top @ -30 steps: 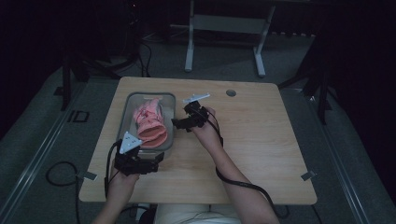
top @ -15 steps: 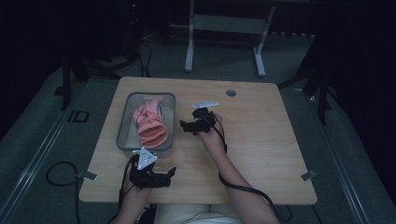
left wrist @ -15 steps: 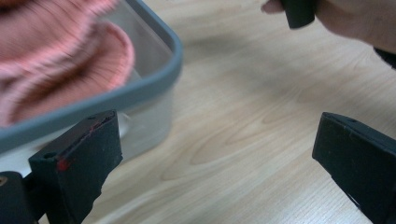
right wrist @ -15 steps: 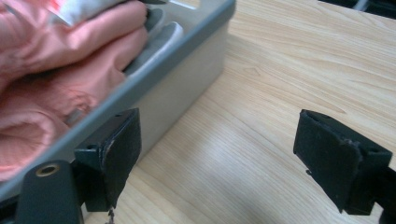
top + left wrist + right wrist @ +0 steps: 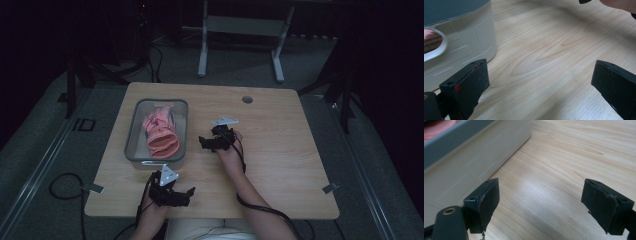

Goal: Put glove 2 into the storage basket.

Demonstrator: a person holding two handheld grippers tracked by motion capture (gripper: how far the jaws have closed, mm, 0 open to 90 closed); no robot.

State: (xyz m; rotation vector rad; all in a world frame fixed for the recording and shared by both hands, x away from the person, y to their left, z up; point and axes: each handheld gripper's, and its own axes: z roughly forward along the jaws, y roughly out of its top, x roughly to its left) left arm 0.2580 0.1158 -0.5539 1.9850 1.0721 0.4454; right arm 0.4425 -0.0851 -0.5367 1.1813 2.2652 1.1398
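Pink cloth [image 5: 161, 134] lies bunched inside grey bin [image 5: 131, 145] at table [image 5: 280, 150] left-centre, so stowing looks done; judged nothing left but to clear hands, maybe tidy. L gripper [image 5: 186, 196] near front edge, just below bin, jaws wide apart w/ nothing between; R gripper [image 5: 204, 143] just beside bin's right wall, also wide open, holding nothing, bare wood between jaws in both gripper views. Around: round hole [image 5: 247, 99] in tabletop far side, well apart; nothing obstructs either hand, bin wall close to R jaw.

bin [image 5: 461, 42] cut by top/left edge | pink cloth [image 5: 431, 41] mostly hidden behind handle | person's body cut off at btm
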